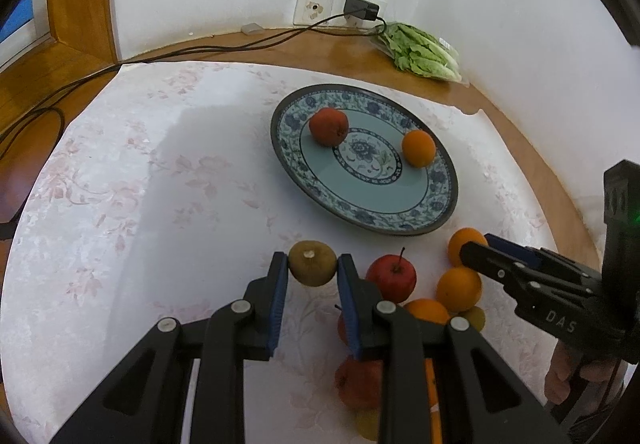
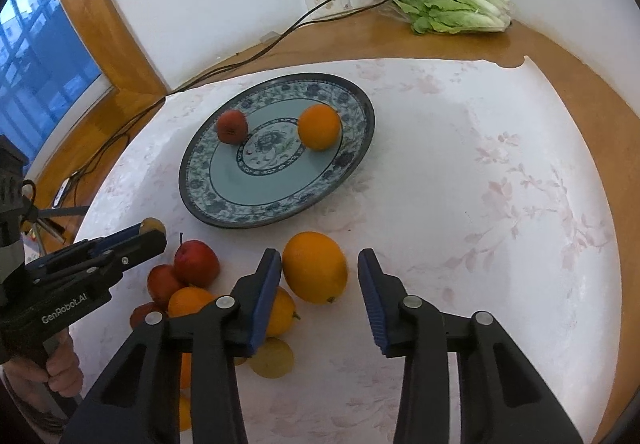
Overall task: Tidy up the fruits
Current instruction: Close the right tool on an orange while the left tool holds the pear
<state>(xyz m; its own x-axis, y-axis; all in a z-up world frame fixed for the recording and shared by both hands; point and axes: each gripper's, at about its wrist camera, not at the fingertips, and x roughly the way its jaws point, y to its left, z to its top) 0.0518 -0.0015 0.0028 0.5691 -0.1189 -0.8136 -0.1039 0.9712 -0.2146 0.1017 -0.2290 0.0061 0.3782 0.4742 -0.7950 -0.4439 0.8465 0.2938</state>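
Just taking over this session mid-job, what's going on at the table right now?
A person is sorting fruit onto the patterned plate, which already holds a red apple and an orange. The left gripper is shut on a kiwi. The right gripper is open, its fingers either side of a loose orange but not yet gripping. More apples and oranges wait in a pile nearby.
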